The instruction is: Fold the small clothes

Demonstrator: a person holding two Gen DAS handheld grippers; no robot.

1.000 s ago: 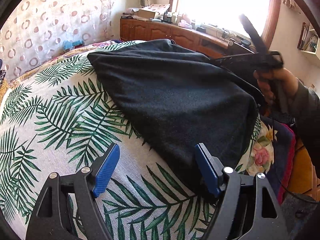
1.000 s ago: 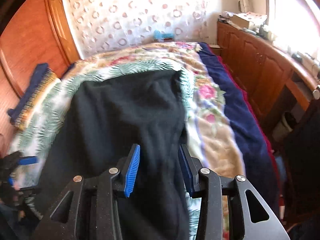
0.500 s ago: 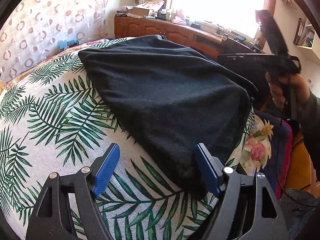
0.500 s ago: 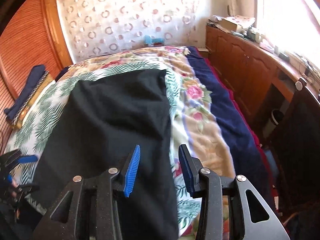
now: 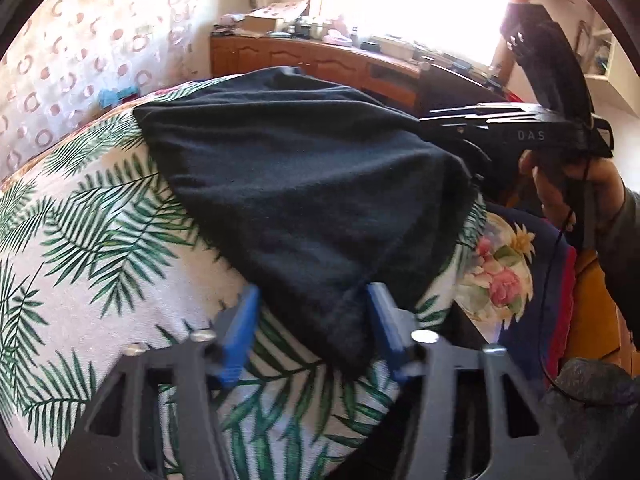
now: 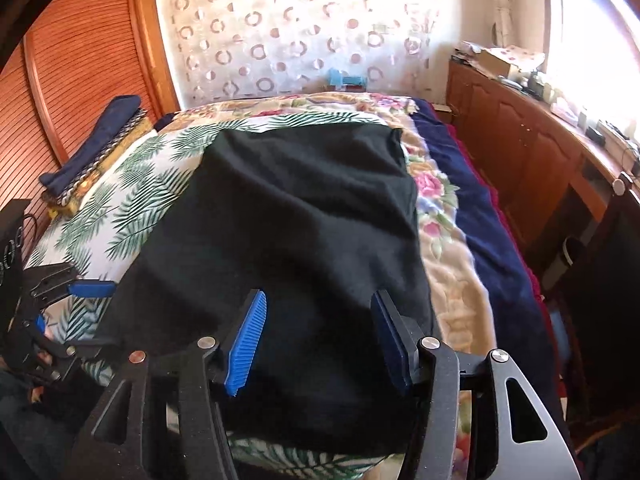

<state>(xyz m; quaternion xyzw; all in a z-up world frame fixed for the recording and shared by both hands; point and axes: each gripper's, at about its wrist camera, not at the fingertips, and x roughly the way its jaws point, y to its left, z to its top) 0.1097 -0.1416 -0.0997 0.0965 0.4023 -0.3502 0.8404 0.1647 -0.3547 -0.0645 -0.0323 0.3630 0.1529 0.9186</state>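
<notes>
A black garment [image 5: 304, 192] lies spread on the palm-leaf sheet [image 5: 100, 240] of a bed. My left gripper [image 5: 314, 330] has the garment's near corner between its blue pads and its jaws are closing. The right pad touches the cloth, while the left pad still shows a gap. In the right wrist view the black garment [image 6: 304, 232] lies flat under my right gripper [image 6: 318, 340], whose jaws are opening with nothing pinched. The left gripper [image 6: 66, 306] shows at the garment's left corner. A hand [image 5: 576, 188] holds the right tool at the garment's far edge.
A floral blanket [image 6: 444, 248] and a navy cover [image 6: 492, 248] run along the bed's right side, beside wooden cabinets [image 6: 520, 148]. A folded dark blue pile [image 6: 96, 148] rests at the bed's back left by a slatted wardrobe [image 6: 80, 64].
My left gripper has moved up to the garment's corner and its jaws have narrowed around it. My right gripper has let go of the cloth, widened, and shifted over the flat garment.
</notes>
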